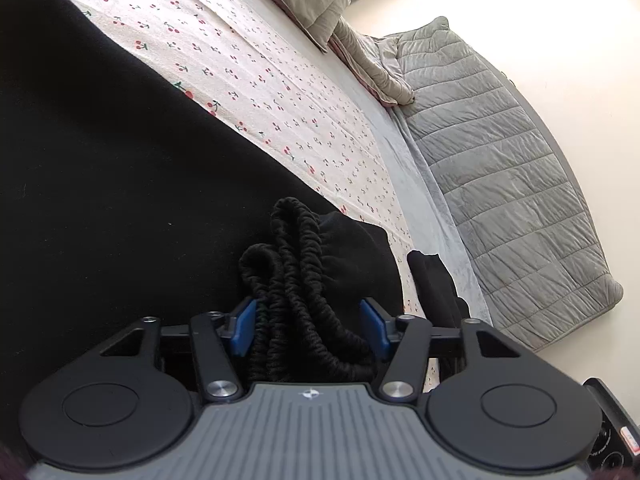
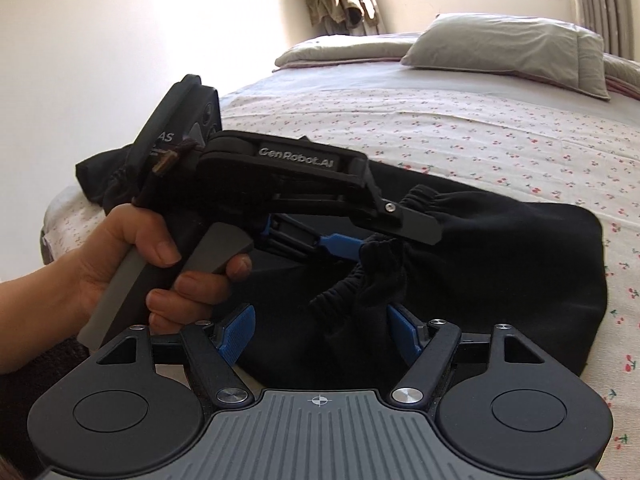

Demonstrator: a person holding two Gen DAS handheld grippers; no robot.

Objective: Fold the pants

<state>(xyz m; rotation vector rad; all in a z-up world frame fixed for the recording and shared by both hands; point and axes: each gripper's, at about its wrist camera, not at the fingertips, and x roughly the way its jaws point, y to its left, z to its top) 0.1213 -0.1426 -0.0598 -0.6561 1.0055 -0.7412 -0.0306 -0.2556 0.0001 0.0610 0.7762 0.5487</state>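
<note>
I have the black pants (image 2: 500, 264) lying on the bed (image 2: 460, 132), seemingly folded lengthwise; my left gripper (image 1: 312, 330) clenches the bunched waistband (image 1: 296, 280); my right gripper (image 2: 320, 334) hangs released; crosswise folds remain.

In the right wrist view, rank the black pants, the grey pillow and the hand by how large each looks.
1. black pants
2. grey pillow and hand: they look alike in size, and the hand is much nearer the camera, so I leave them unranked.
</note>
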